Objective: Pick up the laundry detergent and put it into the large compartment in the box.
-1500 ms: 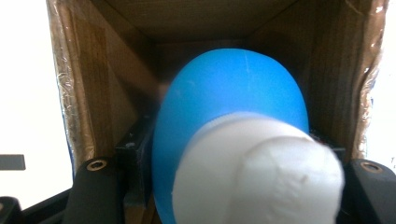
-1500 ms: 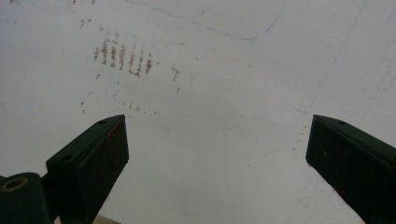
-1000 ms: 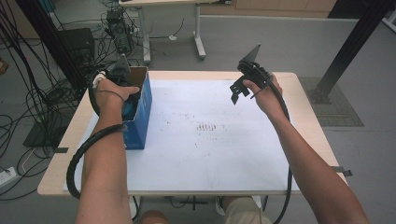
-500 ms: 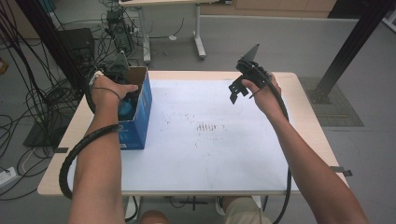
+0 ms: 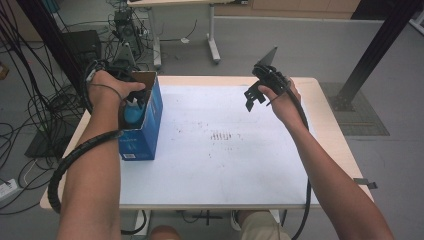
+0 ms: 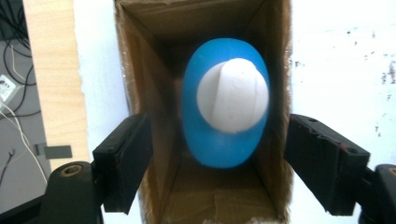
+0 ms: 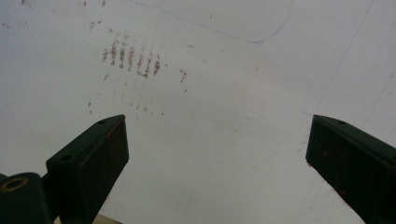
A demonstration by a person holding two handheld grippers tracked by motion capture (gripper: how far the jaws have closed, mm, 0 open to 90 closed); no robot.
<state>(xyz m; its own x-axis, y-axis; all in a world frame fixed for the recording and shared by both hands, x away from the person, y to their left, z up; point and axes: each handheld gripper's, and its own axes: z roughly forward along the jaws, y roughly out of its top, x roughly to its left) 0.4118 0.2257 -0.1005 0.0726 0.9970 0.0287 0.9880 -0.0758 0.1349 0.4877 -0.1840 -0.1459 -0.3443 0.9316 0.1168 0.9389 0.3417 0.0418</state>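
The blue bottle (image 6: 225, 105) with its white cap (image 6: 232, 93) now stands inside the open blue cardboard box (image 5: 145, 125), which sits at the left edge of the desk (image 5: 240, 165). That looks like the main step done: the bottle is in, and nothing grips it. The left gripper (image 6: 219, 163) hangs above the box mouth with its jaws apart, 1 on each side of the box walls and clear of the bottle; they have just been opening, with nothing pressed between them. What seems left is to draw the left hand (image 5: 112, 87) away, and perhaps to close the box, though no flaps can be made out.

The right gripper (image 5: 257, 92) is held above the far right part of the desk, jaws wide apart and empty.

The high view gives the layout: box at the left, 2 forearms coming in from below, a patch of dark specks (image 5: 222, 135) near the middle of the white desk top. It shows just a sliver of blue inside the box. The left gripper view looks straight down the brown inner walls and shows the bottle upright, cap up, near the right wall. The right gripper view adds a faint blue pen line (image 7: 224, 32) on the white surface beside the same specks.
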